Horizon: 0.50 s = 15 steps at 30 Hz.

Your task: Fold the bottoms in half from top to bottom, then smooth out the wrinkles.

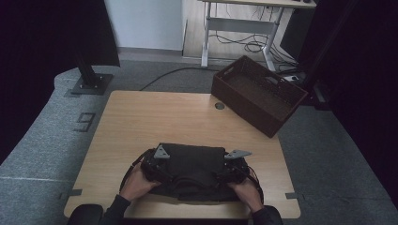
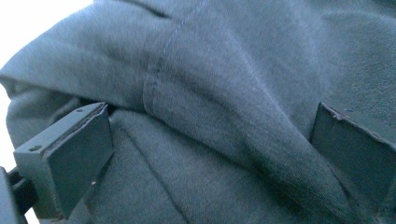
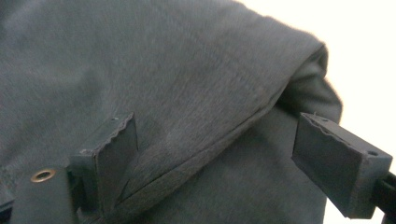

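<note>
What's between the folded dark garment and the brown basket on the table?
Bare tabletop between garment and basket, apart from a small round grommet near the basket. Seen in the high view.

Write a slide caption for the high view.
Both hands rest the left tool and right tool, jaws open, on a folded dark garment on a wooden table.

a dark woven basket point(image 1: 257, 93) sits tilted at the bench's point(image 1: 155, 117) far right corner, well beyond the right hand-held gripper point(image 1: 233, 164) and hanging partly over the edge. just left of the basket a small round grommet point(image 1: 219, 106) is set in the bench top. farther off, past both, a black cable point(image 1: 173, 72) runs across the grey carpet point(image 1: 42, 136), and a white desk frame point(image 1: 239, 28) stands over loose cables.
</note>
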### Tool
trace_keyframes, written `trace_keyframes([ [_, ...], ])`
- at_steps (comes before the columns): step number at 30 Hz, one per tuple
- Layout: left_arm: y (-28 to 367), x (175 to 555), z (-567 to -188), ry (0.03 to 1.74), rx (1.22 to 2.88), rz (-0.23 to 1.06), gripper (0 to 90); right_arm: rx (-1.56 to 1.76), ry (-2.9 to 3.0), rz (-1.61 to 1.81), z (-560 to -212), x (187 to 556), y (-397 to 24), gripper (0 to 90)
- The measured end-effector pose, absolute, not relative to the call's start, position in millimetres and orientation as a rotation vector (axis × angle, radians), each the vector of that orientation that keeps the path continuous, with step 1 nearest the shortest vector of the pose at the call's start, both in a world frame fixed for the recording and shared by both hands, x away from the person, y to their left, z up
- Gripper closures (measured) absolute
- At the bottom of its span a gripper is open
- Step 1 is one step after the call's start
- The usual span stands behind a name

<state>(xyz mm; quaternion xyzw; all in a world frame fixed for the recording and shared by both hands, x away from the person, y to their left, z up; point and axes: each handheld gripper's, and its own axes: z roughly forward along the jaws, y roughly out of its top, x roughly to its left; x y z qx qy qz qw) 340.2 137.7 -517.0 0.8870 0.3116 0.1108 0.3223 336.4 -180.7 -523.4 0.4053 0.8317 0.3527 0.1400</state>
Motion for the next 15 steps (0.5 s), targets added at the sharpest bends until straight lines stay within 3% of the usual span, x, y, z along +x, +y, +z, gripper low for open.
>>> trace_keyframes([
  [15,147.7,323.7,-539.0,0.902,2.229,0.337,0.0,1.182,2.403,1.010,-539.6,330.7,-187.2,13.4],
])
